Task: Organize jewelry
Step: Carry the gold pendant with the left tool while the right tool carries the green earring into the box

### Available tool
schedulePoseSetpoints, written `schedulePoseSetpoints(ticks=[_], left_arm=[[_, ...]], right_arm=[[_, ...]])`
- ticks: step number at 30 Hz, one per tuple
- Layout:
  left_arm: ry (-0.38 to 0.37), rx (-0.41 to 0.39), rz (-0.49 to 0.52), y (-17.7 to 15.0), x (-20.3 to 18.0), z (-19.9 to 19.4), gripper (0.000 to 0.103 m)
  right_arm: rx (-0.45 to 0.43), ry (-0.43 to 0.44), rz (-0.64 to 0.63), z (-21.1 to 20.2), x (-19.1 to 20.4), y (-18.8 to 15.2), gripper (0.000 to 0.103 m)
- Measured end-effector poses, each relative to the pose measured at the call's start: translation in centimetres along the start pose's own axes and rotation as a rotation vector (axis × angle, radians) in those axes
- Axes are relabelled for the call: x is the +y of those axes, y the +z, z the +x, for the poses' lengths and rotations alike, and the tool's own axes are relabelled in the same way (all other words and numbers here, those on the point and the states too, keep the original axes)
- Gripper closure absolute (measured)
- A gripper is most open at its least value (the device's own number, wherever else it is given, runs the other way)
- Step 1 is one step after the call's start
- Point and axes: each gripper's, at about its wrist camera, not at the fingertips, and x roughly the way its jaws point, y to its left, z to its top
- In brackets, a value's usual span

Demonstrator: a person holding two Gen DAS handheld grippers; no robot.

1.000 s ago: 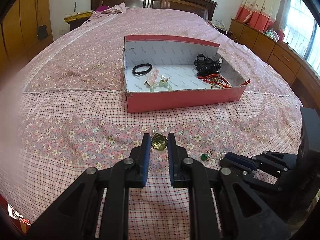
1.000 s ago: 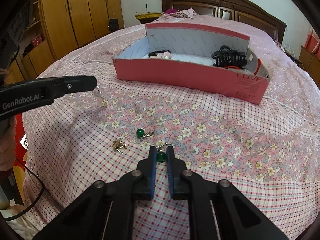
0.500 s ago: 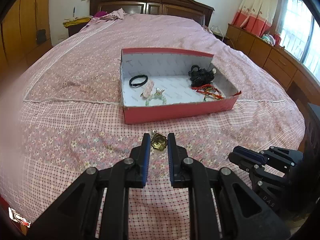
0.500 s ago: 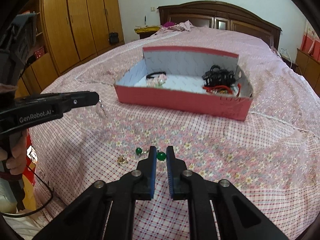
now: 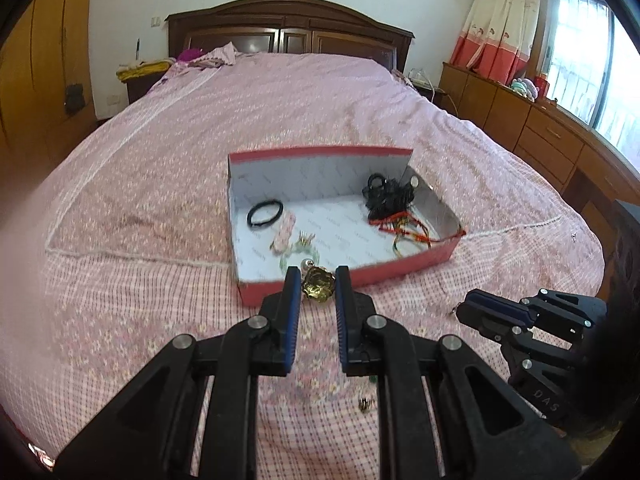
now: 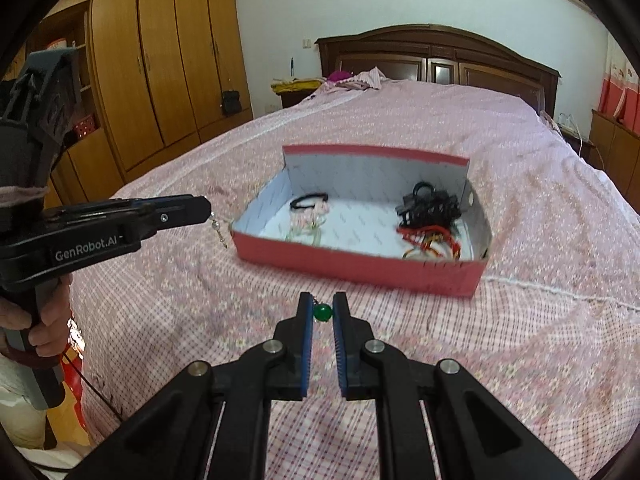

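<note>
My left gripper [image 5: 318,278] is shut on a gold flower-shaped earring [image 5: 317,285], held in the air just short of the red box's [image 5: 400,268] near wall. My right gripper [image 6: 322,304] is shut on a green bead earring [image 6: 322,312], above the floral bedspread in front of the red box [image 6: 360,264]. In the right wrist view the left gripper [image 6: 206,208] shows at the left with a small dangling piece [image 6: 218,229] hanging from its tip. The right gripper [image 5: 464,308] appears low right in the left wrist view. Inside the box lie a black hair tie [image 5: 265,213], pink and green pieces [image 5: 285,236], black clips [image 5: 386,196] and red cords [image 5: 404,232].
Another small gold piece [image 5: 365,403] lies on the pink bedspread [image 5: 160,184] below my left fingers. A person's hand [image 6: 28,320] grips the left tool's handle. Wooden wardrobes [image 6: 160,60] stand to the left, a dark headboard [image 5: 288,36] at the far end, low cabinets [image 5: 540,136] on the right.
Both grippers have risen off the bedspread with their earrings and now sit higher. The box looks smaller and lower in both views; another green earring and gold piece dropped out of the right view.
</note>
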Motion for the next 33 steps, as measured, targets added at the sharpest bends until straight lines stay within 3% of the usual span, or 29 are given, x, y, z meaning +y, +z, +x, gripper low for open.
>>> schedulePoseSetpoints(ticks=[16,33], left_arm=[[0.015,0.018,0.018,4.0,0.6,4.8,0.095],[0.047,0.157,-0.048,2.6,2.7,12.2,0.095]], right_arm=[[-0.036,-0.038,0.025,3.1,-3.4,5.0,0.092],[0.052,-0.078,0.076,10.0,-7.1,5.0,0.092]])
